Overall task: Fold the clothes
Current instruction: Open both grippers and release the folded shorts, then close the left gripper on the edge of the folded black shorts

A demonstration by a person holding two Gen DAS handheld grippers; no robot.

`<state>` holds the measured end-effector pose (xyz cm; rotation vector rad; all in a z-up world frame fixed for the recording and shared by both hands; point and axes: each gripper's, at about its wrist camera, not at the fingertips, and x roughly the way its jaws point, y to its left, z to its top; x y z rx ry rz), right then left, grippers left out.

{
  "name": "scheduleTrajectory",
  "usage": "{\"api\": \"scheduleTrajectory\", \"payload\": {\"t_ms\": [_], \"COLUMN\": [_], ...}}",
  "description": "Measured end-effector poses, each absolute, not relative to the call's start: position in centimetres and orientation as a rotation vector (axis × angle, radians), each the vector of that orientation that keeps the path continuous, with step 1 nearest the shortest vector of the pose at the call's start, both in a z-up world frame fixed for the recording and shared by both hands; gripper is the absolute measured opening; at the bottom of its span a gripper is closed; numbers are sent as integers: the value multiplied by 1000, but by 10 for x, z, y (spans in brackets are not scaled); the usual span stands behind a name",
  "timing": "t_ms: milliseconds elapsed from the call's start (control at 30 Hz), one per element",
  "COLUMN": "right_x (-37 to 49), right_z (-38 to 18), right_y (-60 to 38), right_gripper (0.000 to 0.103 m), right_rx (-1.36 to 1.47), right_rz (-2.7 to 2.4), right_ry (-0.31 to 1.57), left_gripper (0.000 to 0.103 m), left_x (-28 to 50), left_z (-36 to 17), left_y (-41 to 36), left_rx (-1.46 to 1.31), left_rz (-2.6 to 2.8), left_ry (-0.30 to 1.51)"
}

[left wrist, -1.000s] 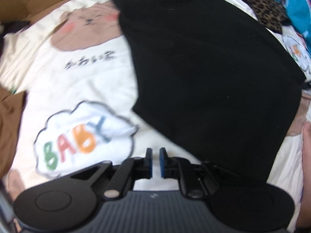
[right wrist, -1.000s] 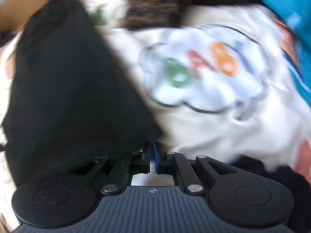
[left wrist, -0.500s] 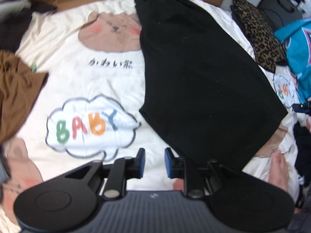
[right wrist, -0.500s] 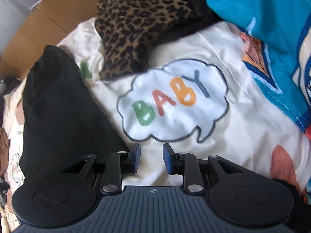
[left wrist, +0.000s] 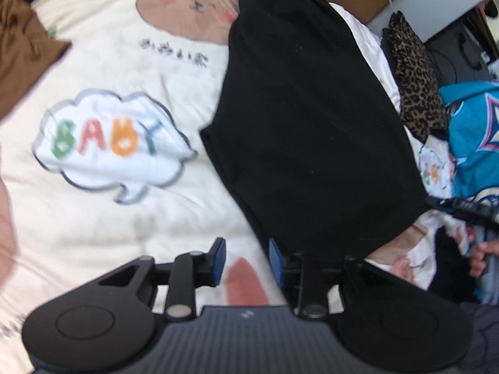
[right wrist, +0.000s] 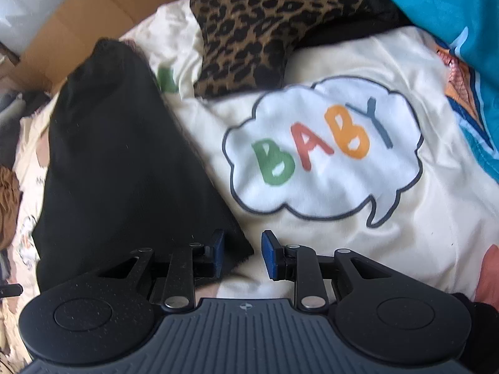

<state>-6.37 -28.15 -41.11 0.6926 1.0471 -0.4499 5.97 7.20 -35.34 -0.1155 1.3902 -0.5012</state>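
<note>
**Both claws spread above the folded black garment**

Left gripper (left wrist: 246, 260): fingers parted, nothing between them, pointing forward over the cream printed blanket (left wrist: 109, 218). The folded black cloth garment (left wrist: 305, 118) lies flat just ahead and to the right of this claw; its near edge reaches the right finger, contact unclear. A brown cloth (left wrist: 21, 46) sits far ahead-left. A leopard-print fabric (left wrist: 414, 78) and a teal printed cloth (left wrist: 471, 131) lie well to the right. A person's hand (left wrist: 480, 255) shows at the right edge.

Right gripper (right wrist: 240, 254): fingers parted, empty. The black garment's near corner sits at its left finger, stretching ahead-left. White "BABY" cloud print (right wrist: 321, 152) ahead-right; leopard-print fabric beyond.
</note>
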Motion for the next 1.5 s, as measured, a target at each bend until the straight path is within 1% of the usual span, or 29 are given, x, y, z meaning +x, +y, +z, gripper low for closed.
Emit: {"api": "scheduleTrajectory", "payload": {"t_ms": [133, 200, 367, 467, 733, 1000, 1200, 1233, 1300, 1367, 1400, 1467, 1500], "right_x": [-61, -58, -49, -47, -52, -56, -53, -53, -53, -54, -55, -57, -57], "right_z": [-414, -414, -412, -412, -415, -418, -417, -417, -417, -417, -417, -418, -418], "right_y": [-278, -275, -272, -270, -267, -269, -267, -267, -267, -267, -268, -268, -268], "right_gripper": [33, 32, 32, 32, 32, 32, 32, 32, 32, 32, 32, 32, 32], "right_rx": [671, 651, 629, 603, 631, 675, 656, 654, 652, 653, 657, 668, 673], "right_rz": [-451, -456, -481, -475, -479, -486, -478, -477, -473, -472, -474, -479, -481], "right_ry": [1074, 1099, 1161, 1184, 1201, 1197, 1217, 1220, 1223, 1223, 1221, 1216, 1214], "left_gripper": [33, 40, 43, 51, 51, 51, 50, 49, 35, 31, 26, 20, 19], "left_x": [55, 54, 51, 49, 48, 54, 55, 54, 52, 50, 49, 48, 48], "left_z": [-370, -380, -403, -409, -423, -434, -440, -440, -441, -440, -439, -437, -437], "left_y": [69, 69, 74, 78, 83, 80, 77, 77, 77, 75, 75, 76, 77], "left_rx": [-224, -260, -346, -406, -539, -541, -606, -626, -660, -651, -644, -634, -631], "left_rz": [-537, -542, -529, -530, -559, -593, -603, -609, -637, -655, -661, -672, -679], "left_ry": [1433, 1459, 1522, 1543, 1559, 1577, 1542, 1540, 1545, 1543, 1541, 1538, 1537]}}
